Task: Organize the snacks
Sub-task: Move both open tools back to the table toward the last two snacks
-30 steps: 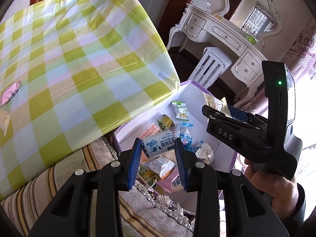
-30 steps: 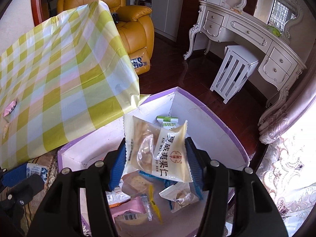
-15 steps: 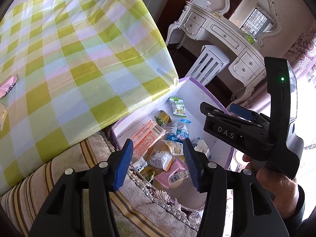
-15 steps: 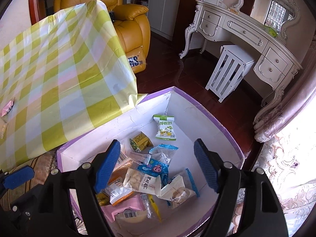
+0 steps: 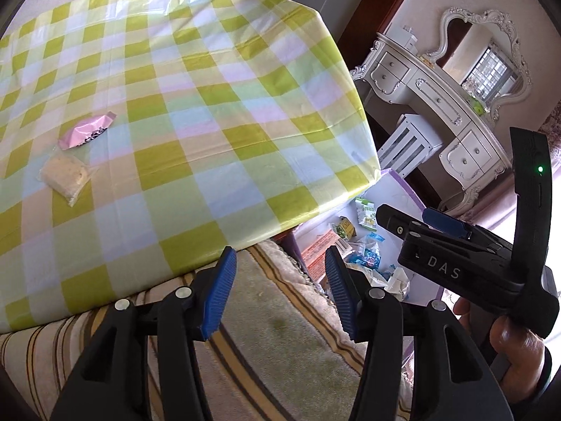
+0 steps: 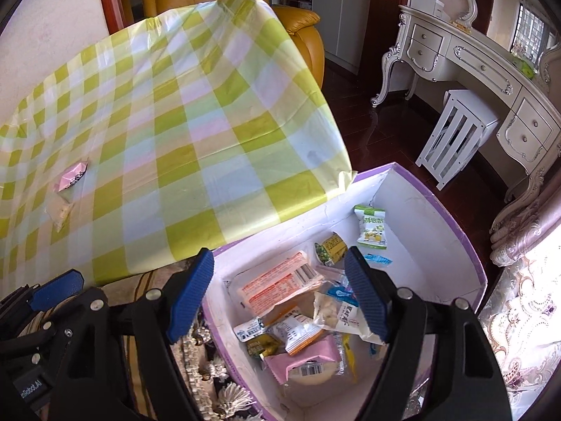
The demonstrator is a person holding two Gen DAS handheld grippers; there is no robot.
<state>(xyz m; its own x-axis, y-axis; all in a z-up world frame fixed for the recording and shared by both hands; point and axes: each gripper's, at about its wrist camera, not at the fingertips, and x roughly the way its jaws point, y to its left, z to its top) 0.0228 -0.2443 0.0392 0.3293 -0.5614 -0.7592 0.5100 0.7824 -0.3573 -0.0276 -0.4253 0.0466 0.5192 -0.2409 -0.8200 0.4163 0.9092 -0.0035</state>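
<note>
Both my hand-held grippers are wide open w/ nothing held: left hand-held gripper [image 5: 280, 291] over the striped sofa edge, right hand-held gripper [image 6: 278, 294] above the purple box [image 6: 452, 224] of snacks. Pink packet [image 5: 87, 131] & clear packet [image 5: 66, 174] lie on the table [image 5: 217, 112], touching. Risk: thin, slippery wrappers could skid on the plastic cloth when pinched.

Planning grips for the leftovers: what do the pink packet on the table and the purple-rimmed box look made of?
Pink packet: thin glossy plastic film, judging by its sheen and crimped ends. Box: probably cardboard, with matte white inner walls and a thin purple rim.
</note>
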